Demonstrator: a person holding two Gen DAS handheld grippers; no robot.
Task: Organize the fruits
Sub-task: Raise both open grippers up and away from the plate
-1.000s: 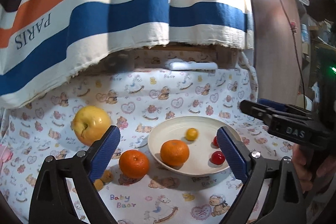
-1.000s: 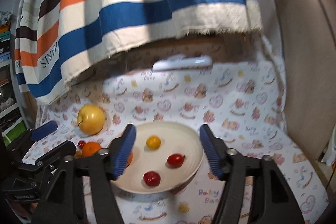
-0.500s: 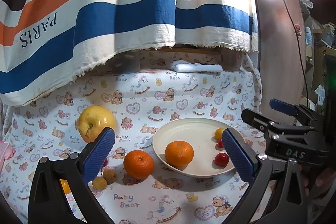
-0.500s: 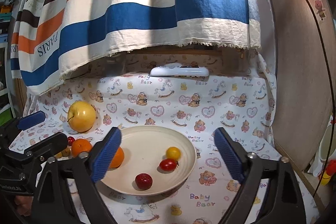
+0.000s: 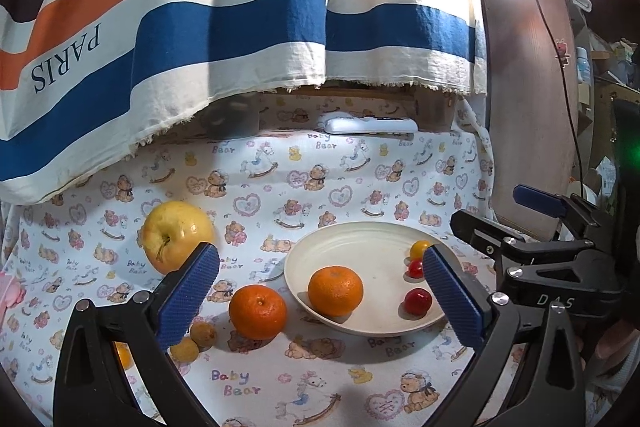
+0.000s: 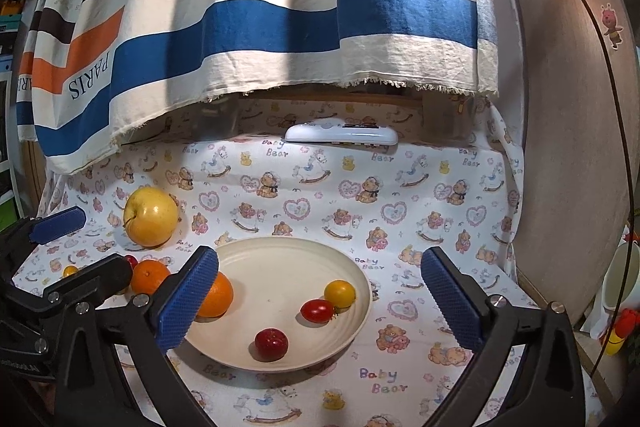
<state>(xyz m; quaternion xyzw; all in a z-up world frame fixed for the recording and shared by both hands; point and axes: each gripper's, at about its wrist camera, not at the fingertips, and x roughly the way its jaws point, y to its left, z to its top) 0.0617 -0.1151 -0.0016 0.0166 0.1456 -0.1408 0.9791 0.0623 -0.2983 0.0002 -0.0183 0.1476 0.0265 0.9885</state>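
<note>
A: One loose orange [image 5: 258,311] sits on the cloth [image 5: 280,379] just outside the plate's [image 5: 360,235] left rim, not touching it. Round, so no long axis to line up with.

B: Which gripper is nearer?

A: The left gripper [image 5: 320,301]. The orange lies ahead of it and between its jaws, closer to the left pad. The right gripper [image 6: 320,297] faces the plate itself, with the orange off beyond its left pad.

B: Jaw states?

A: Both spread wide, nothing held. The right one's jaws have just been opening, with only the plate seen between them.

B: Other fruit?

A: In the plate: a second orange [image 5: 335,291], two red tomatoes, one yellow tomato [image 6: 339,293]. Outside it: the yellow apple [image 5: 176,235] toward the cloth's far left, two small brownish fruits [image 5: 196,341] by the near-left edge.

B: Likely pick?

A: Probably the loose orange, by the left gripper.
</note>
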